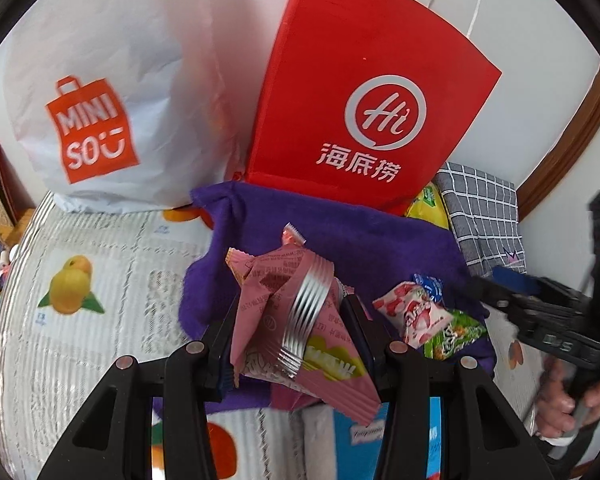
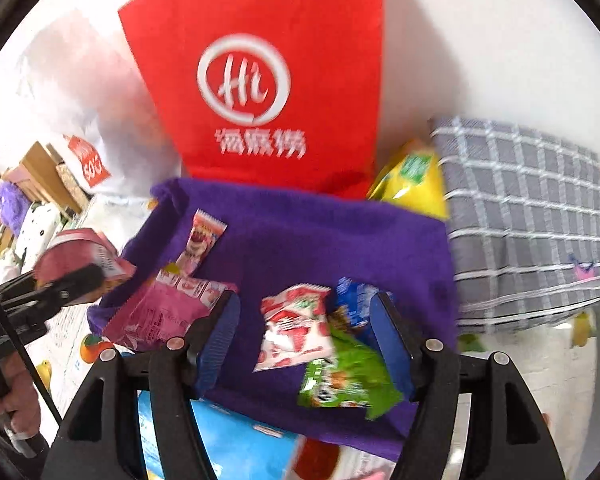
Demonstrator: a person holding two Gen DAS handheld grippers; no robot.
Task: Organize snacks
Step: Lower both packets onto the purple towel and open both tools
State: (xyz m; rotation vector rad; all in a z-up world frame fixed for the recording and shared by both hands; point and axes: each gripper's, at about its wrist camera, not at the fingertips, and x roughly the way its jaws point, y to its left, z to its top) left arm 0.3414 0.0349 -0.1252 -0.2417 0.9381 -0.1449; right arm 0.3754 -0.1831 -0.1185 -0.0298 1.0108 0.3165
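Observation:
My left gripper point(image 1: 288, 316) is shut on a pink snack packet point(image 1: 284, 304) and holds it above the purple cloth point(image 1: 340, 236); it also shows at the left of the right wrist view point(image 2: 80, 264). My right gripper point(image 2: 306, 312) is open over the purple cloth point(image 2: 300, 232), its fingers on either side of a red-and-white strawberry packet point(image 2: 292, 328), a green packet point(image 2: 340, 372) and a blue packet point(image 2: 352, 300). A pink packet point(image 2: 160, 312) and a small red-and-white candy packet point(image 2: 200, 244) lie on the cloth's left part.
A red Haidilao paper bag point(image 1: 364, 92) stands behind the cloth, a white Miniso bag point(image 1: 100, 92) to its left. A yellow snack bag point(image 2: 416, 176) and grey checked fabric point(image 2: 524, 220) are at the right. A blue box point(image 2: 228, 444) lies near me.

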